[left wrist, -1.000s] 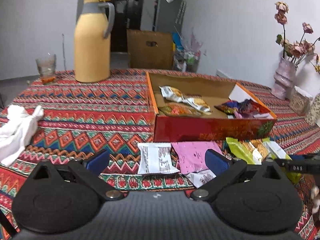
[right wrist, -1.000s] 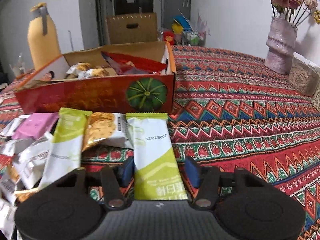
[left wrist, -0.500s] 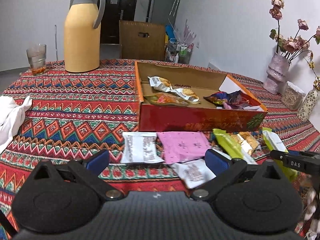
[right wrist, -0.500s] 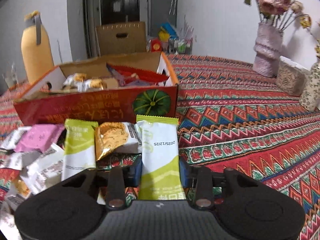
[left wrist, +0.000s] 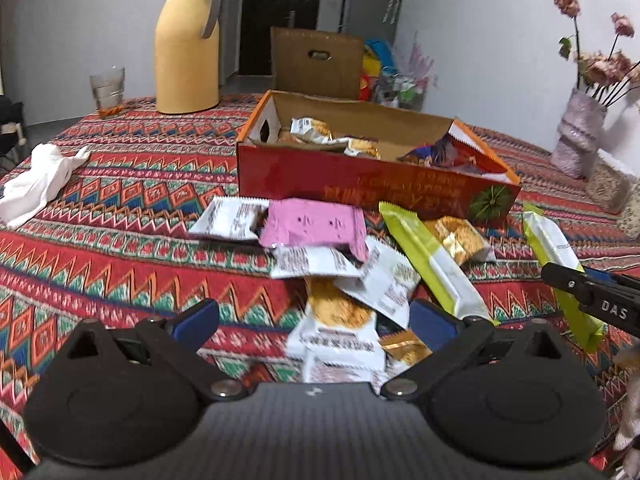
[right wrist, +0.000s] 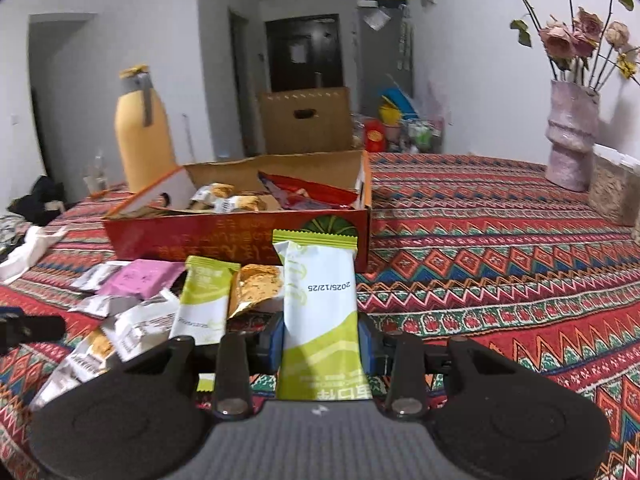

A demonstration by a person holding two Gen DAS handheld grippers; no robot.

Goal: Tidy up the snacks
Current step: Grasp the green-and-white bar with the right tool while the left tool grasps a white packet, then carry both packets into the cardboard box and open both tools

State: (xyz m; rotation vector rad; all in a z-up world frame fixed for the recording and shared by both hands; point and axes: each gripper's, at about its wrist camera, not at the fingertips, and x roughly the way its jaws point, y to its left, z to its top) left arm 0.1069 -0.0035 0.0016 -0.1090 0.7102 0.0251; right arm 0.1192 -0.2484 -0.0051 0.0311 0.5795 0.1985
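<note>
My right gripper [right wrist: 320, 340] is shut on a green-and-white snack bar [right wrist: 318, 300] and holds it lifted in front of the red cardboard box [right wrist: 240, 236]. The bar also shows in the left wrist view [left wrist: 556, 256], with the right gripper [left wrist: 588, 300] at the right edge. My left gripper [left wrist: 314, 320] is open and empty, low over a pile of snack packets [left wrist: 340, 280]. A pink packet [left wrist: 316, 226] and a second green bar [left wrist: 432, 256] lie in front of the box [left wrist: 360, 180], which holds several snacks.
A yellow thermos jug [left wrist: 186, 44] and a glass [left wrist: 107, 88] stand at the back left. A white cloth [left wrist: 40, 180] lies at the left. A vase of flowers [right wrist: 570, 136] stands at the back right. A patterned cloth [right wrist: 500, 260] covers the table.
My right gripper closed on the green-and-white bar and raised it off the table. My left gripper drew back and to the right, over the packet pile, still open.
</note>
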